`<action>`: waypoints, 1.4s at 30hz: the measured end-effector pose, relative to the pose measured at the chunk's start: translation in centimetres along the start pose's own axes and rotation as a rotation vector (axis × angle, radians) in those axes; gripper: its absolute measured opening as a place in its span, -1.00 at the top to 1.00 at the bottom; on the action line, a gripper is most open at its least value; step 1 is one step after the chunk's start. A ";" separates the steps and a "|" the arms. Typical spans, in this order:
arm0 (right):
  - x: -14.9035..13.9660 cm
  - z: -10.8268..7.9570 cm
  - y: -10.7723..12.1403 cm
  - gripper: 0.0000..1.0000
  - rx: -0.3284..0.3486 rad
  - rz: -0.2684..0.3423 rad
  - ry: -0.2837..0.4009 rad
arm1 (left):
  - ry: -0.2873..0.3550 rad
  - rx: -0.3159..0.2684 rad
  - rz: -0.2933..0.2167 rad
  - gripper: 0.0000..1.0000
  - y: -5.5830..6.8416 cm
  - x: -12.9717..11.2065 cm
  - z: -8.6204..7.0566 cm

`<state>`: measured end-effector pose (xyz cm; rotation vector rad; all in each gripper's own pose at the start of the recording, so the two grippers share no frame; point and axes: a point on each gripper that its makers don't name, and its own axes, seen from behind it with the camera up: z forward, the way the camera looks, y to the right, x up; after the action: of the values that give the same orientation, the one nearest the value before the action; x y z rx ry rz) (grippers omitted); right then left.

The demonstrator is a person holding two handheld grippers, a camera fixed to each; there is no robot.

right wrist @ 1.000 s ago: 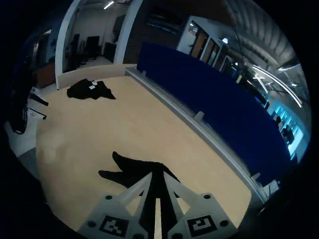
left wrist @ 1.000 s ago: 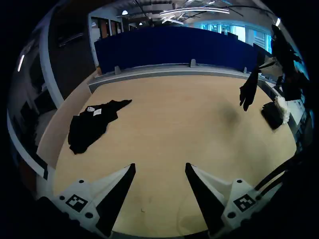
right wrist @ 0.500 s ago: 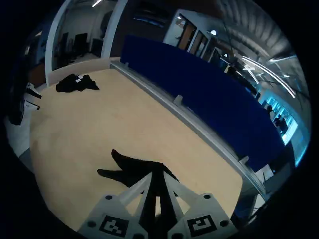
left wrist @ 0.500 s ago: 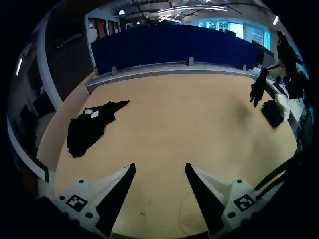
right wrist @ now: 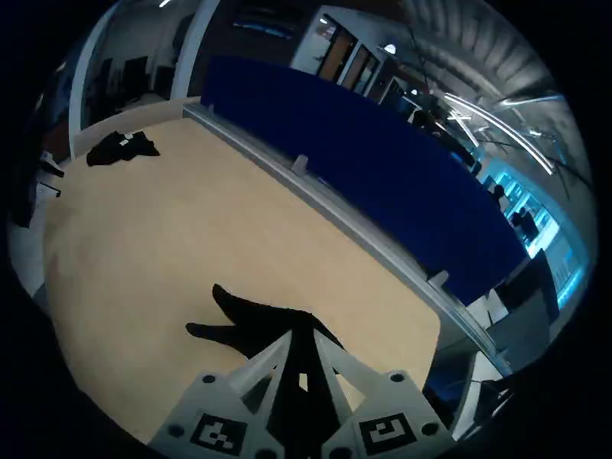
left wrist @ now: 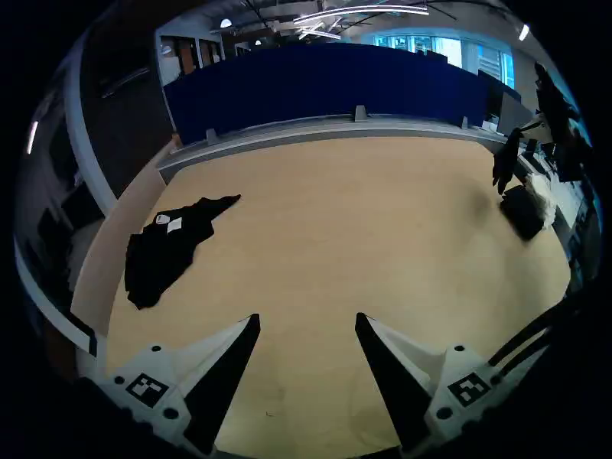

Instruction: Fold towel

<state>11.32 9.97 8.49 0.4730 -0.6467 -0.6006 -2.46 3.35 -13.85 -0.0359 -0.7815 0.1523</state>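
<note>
Towel [right wrist: 245, 325]: black, clamped in the right gripper [right wrist: 302, 336]. The fingers are pressed together on it, and loose ends splay out ahead of the tips over the table [right wrist: 153, 229].

Left gripper [left wrist: 306, 317]: fingers spread wide with nothing between them, bare table [left wrist: 344, 229] underneath.

Mid-distance in the left gripper view:
- A crumpled black pile [left wrist: 157, 256] lies flat near the table's left edge.
- It has two small white tags [left wrist: 168, 222] on top.
- It is well apart from both grippers.

The right gripper view has the same pile [right wrist: 115, 149] far off, at the table's far-left corner.

Left gripper view, right side:
- The towel [left wrist: 505, 157] seen from outside hangs down as a narrow dark strip. Its lower end looks clear of the table, with a faint shadow beneath.
- What grips it at the top is too small and dark to tell.
- Just beside it, a dark folded stack [left wrist: 522, 213] sits at the right table edge with something white [left wrist: 545, 190] against it.
- Past that is a dark outline at the far right, likely the person [left wrist: 555, 107]. No detail.

Far end: a grey rail [left wrist: 329, 128] runs along the back of the table, with a blue partition [left wrist: 329, 80] behind it. The right gripper view sees the partition [right wrist: 367, 168] at a slant, running off to the right, with lit windows [right wrist: 547, 245] past its end.
</note>
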 end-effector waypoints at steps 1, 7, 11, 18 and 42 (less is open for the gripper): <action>-0.3 0.0 0.4 0.92 -0.004 0.001 -0.004 | -0.001 0.000 0.002 -0.85 0.1 0.0 0.0; -2.1 -0.2 2.3 0.92 -0.014 0.014 -0.022 | -0.006 0.001 0.012 -0.85 0.6 0.3 0.3; -3.5 -0.4 2.7 0.92 -0.012 0.022 -0.038 | -0.007 -0.001 0.018 -0.85 1.0 0.5 0.3; -6.8 -1.5 2.5 0.92 -0.011 0.044 -0.074 | -0.009 -0.009 0.034 -0.85 1.7 0.8 0.5; -22.7 -5.4 0.2 0.92 -0.058 0.178 -0.289 | -0.004 -0.023 0.064 -0.84 2.6 1.5 0.0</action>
<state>0.42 25.97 -4.58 0.2716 -0.9332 -0.5211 -1.71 6.10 -13.08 -0.0824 -0.7864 0.2047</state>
